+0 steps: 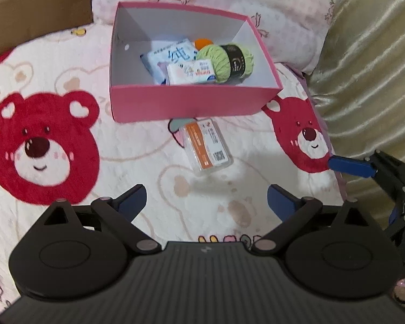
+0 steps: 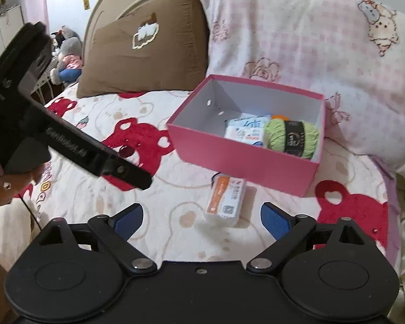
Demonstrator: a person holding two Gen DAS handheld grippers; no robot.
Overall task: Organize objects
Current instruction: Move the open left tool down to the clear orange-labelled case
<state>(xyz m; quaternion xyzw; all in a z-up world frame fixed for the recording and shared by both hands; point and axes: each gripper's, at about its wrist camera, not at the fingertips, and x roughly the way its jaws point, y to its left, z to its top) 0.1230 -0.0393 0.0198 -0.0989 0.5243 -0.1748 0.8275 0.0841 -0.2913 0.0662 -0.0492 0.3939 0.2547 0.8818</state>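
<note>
Lying loose on the bear-print blanket (image 1: pixel 67 178), just in front of the pink box (image 1: pixel 191 102), is the one item not yet put away: a small clear plastic case with an orange label (image 1: pixel 209 145), flat on its back and close to the box's near wall without clearly touching it. Inside the box sit a ball of green yarn (image 1: pixel 226 60), a blue-and-white packet (image 1: pixel 170 56), a smaller tissue-style packet (image 1: pixel 189 73) in front of it, and something orange behind the yarn, mostly hidden.

The left gripper (image 1: pixel 206 199) hovers short of the case with its jaws spread wide and nothing between them. The right gripper (image 2: pixel 202 220) is likewise spread wide and empty, with the case (image 2: pixel 225 199) nearly centred between its blue pads and just ahead of them.

The step in hand looks like the reach for this last case. The next move probably calls for one gripper to drop lower, straddle the case across its narrow sides, close on it, then lift it over the box's near wall into the free space left of the packets.
</note>
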